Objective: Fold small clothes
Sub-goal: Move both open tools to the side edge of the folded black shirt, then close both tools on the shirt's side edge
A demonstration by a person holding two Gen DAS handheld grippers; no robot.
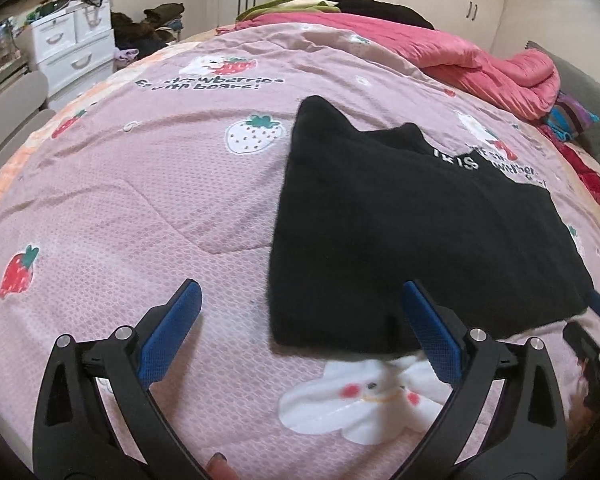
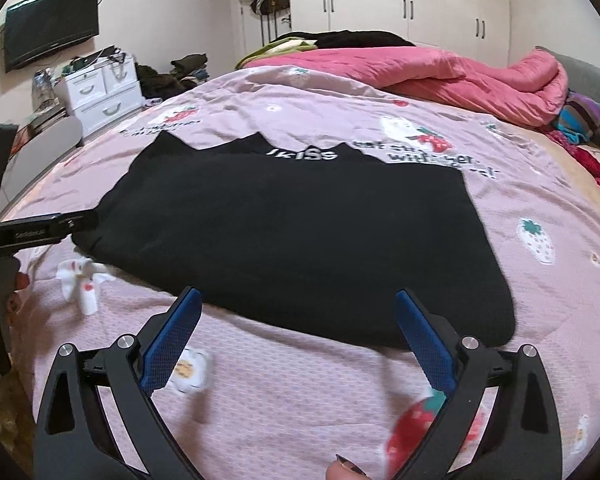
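A black garment [image 1: 412, 224] [image 2: 300, 232] with white lettering near its far edge lies folded flat on the pink strawberry-print quilt [image 1: 140, 200]. My left gripper [image 1: 300, 292] stands wide open just short of the garment's near left corner, with nothing between its blue pads [image 1: 172, 328]. The right gripper [image 2: 298, 300] is also wide open, hovering at the garment's near edge and holding nothing. In the right wrist view, part of the left gripper's black frame [image 2: 28, 232] shows at the garment's left edge.
A bunched pink duvet [image 2: 460, 80] and piled dark clothes [image 2: 340, 40] lie at the far end of the bed. White drawers [image 2: 100, 88] and a wall television [image 2: 52, 36] stand to the left. Wardrobe doors [image 2: 420, 0] line the back wall.
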